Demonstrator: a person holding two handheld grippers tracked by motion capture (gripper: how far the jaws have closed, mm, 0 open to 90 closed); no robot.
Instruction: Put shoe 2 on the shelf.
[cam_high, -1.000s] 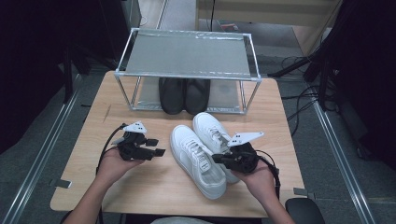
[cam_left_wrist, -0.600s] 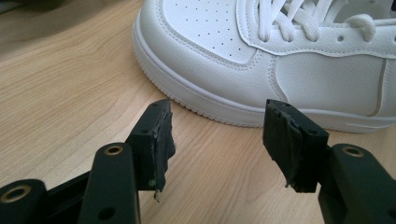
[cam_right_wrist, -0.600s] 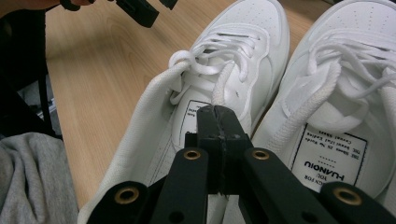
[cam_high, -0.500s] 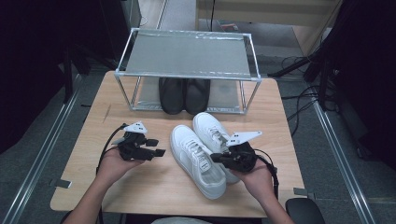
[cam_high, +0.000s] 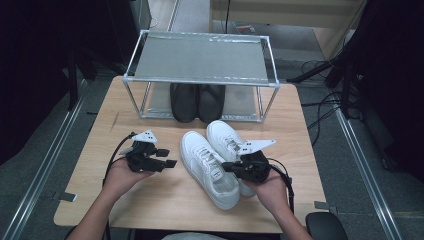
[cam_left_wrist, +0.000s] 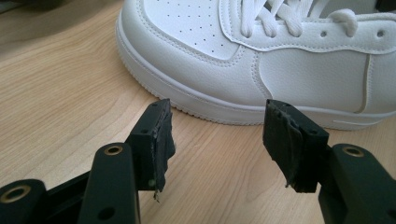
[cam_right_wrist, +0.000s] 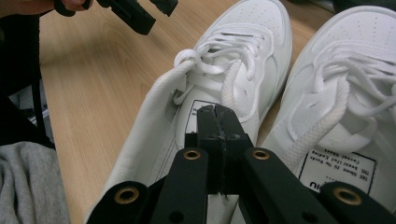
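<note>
On the left of the counter (cam_high: 100, 200), the left tongs (cam_high: 170, 163) stand wide with nothing between them, pointing at the side of the left white sneaker (cam_high: 207, 167) just beside them. The right tongs (cam_high: 226, 167) are pressed together over that shoe's opening; I cannot tell whether anything is pinched. The right white sneaker (cam_high: 225, 137) touches it; its insole label (cam_right_wrist: 337, 173) shows print too small to read. Black shoes (cam_high: 197, 101) sit under the far rack (cam_high: 200, 57).

Left sneaker (cam_high: 208, 168): white, laced, upright on the wooden surface, toe toward the rack.
Right sneaker (cam_high: 226, 141): white, laced, upright, touching the left sneaker's side, set slightly farther forward.
</note>
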